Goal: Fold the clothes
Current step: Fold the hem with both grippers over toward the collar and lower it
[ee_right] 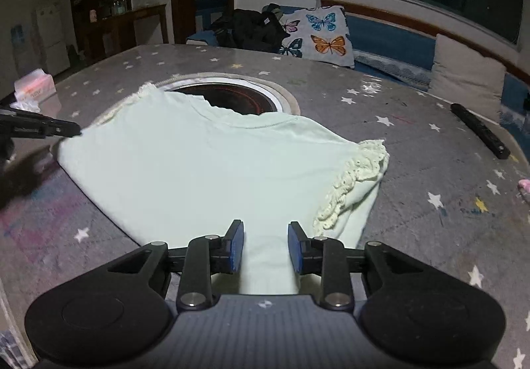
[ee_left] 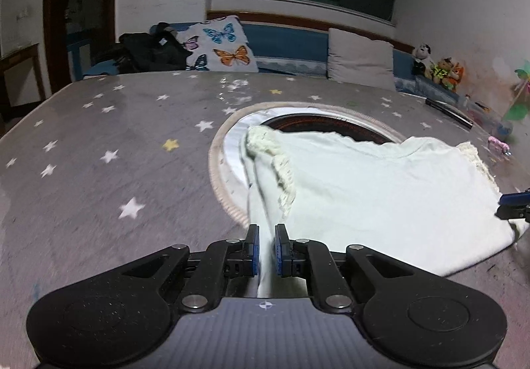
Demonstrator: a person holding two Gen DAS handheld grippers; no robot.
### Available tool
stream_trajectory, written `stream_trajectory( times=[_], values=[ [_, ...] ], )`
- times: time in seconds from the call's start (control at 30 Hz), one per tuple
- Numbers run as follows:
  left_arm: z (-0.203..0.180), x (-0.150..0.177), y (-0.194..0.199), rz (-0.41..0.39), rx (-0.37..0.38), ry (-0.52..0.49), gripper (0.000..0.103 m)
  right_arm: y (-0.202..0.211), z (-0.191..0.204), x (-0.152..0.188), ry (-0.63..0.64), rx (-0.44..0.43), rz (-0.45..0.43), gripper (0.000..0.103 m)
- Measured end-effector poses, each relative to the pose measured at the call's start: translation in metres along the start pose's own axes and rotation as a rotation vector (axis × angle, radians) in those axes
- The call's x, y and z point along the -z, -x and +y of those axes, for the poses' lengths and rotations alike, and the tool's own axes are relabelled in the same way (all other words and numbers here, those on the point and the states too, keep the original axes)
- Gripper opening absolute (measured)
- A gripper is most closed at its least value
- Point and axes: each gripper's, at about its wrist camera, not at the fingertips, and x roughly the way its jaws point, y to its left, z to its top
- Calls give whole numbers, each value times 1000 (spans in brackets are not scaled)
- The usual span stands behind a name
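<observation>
Shirt: I see a pale green T-shirt (ee_right: pixel 212 166) with lace-trimmed sleeves (ee_right: pixel 351 183) lying on the star-print tabletop (ee_right: pixel 414 143), its collar end draped over the round cooktop recess (ee_right: pixel 232 97) in the table's middle.
Left gripper: my left gripper (ee_left: pixel 266 248) has its blue pads nearly together, pinching a bunched strip of the shirt's edge that runs between them and lifts off the table.
Right gripper: my right gripper (ee_right: pixel 266 244) has its jaws spread wider, with shirt fabric passing between the pads; I cannot tell for sure whether they press it.
Sleeve: one lace sleeve (ee_left: pixel 281 170) is folded inward on top of the shirt body, just ahead of the left gripper.
Table edge: a dark bar-shaped object (ee_right: pixel 480 130) lies near the far right rim; a tissue pack (ee_right: pixel 33 84) sits at the left.
Beyond: a butterfly-print cushion (ee_left: pixel 222 47) and a grey cushion (ee_left: pixel 361 59) rest on the blue bench under the window.
</observation>
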Motion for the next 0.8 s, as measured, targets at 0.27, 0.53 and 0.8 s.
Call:
stream_trajectory(
  times=[0.27, 0.53, 0.8],
  values=[
    [7, 8, 8, 8, -17, 60, 25, 15, -10, 14, -96, 48, -25, 36],
    [10, 11, 20, 3, 10, 125, 26, 26, -34, 33, -302, 31, -35, 37],
    [9, 16, 20, 21, 23, 130, 29, 21, -32, 38, -345, 20, -29, 37]
  ],
)
